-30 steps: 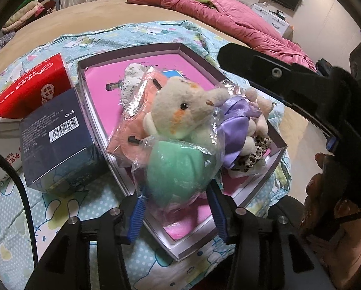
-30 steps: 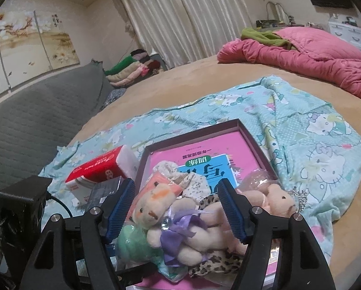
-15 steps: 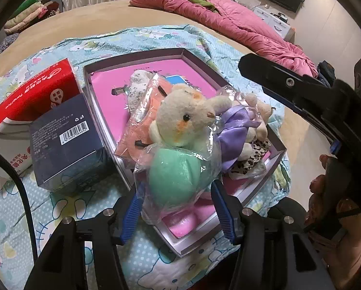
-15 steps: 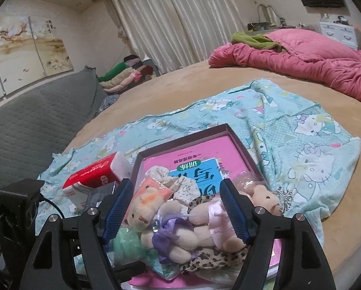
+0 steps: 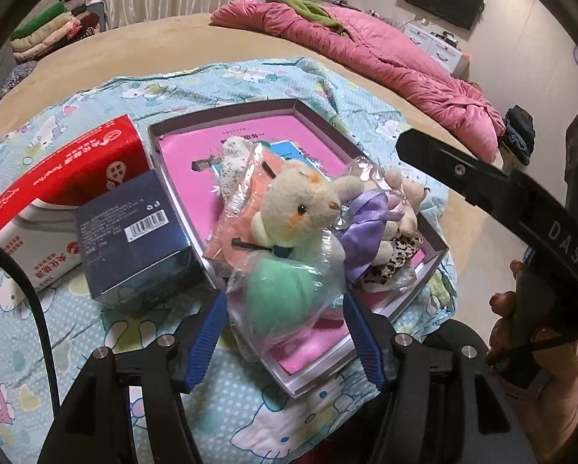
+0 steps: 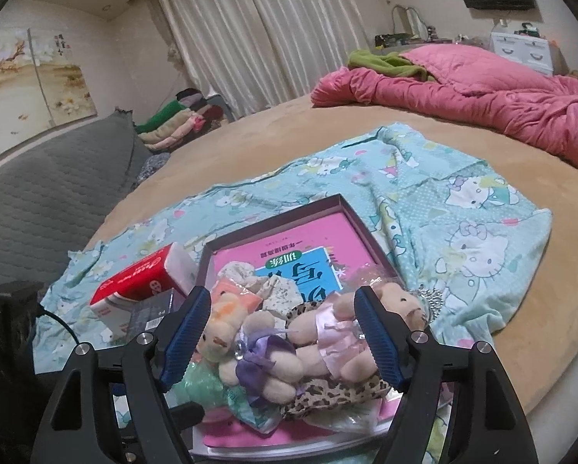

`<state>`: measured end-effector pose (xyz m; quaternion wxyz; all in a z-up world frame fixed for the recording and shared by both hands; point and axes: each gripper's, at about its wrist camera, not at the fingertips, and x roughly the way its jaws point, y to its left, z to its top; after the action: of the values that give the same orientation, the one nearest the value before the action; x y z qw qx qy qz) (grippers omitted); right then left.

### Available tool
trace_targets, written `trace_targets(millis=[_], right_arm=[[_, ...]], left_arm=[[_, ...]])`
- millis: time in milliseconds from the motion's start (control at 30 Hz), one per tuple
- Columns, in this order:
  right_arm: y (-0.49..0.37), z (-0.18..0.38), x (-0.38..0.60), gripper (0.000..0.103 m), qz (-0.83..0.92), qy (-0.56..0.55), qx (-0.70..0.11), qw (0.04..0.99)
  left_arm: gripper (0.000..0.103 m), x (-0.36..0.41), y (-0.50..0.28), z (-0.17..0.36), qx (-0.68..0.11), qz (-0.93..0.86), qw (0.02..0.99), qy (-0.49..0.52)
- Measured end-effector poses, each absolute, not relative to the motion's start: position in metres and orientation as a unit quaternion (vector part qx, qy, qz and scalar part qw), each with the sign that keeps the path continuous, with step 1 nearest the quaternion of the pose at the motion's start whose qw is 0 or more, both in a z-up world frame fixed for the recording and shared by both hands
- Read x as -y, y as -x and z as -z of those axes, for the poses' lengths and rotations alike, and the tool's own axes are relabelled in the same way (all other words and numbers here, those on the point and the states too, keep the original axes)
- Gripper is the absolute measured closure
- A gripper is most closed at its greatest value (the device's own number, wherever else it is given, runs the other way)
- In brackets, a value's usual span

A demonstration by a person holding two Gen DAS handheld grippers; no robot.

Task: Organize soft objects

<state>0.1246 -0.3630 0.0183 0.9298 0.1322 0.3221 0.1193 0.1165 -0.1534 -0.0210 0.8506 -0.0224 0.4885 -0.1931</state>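
Note:
A shallow purple-rimmed tray holds a pink book and a heap of plush toys. Nearest me lies a bagged cream bunny with a green body, flanked by my left gripper. Its jaws are opening and the blue pads stand just off the plastic bag. Behind the bunny lie a bear with a purple bow and a bear in a pink dress on leopard-print cloth. My right gripper hovers over these two with its jaws opening and nothing pressed. One black finger of the right gripper crosses the left wrist view.
Left of the tray stand a dark blue box and a red-and-white tissue pack. All rest on a Hello Kitty cloth over a tan bed. A pink quilt lies at the back. The bed edge drops off at right.
My left gripper has drawn back and risen a little while its jaws widened off the bagged bunny. The right jaws have spread slightly wider over the bears.

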Motion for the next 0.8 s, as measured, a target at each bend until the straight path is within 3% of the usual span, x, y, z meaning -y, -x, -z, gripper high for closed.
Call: trace_targets(millis=[800], right_arm=[[-0.051,-0.082,0.331,0.025,-0.104,-0.130,-0.322,0.932]], left_arm=[[0.023,0.103,-0.073,-0.028,-0.447,0.134,0.884,0.029]])
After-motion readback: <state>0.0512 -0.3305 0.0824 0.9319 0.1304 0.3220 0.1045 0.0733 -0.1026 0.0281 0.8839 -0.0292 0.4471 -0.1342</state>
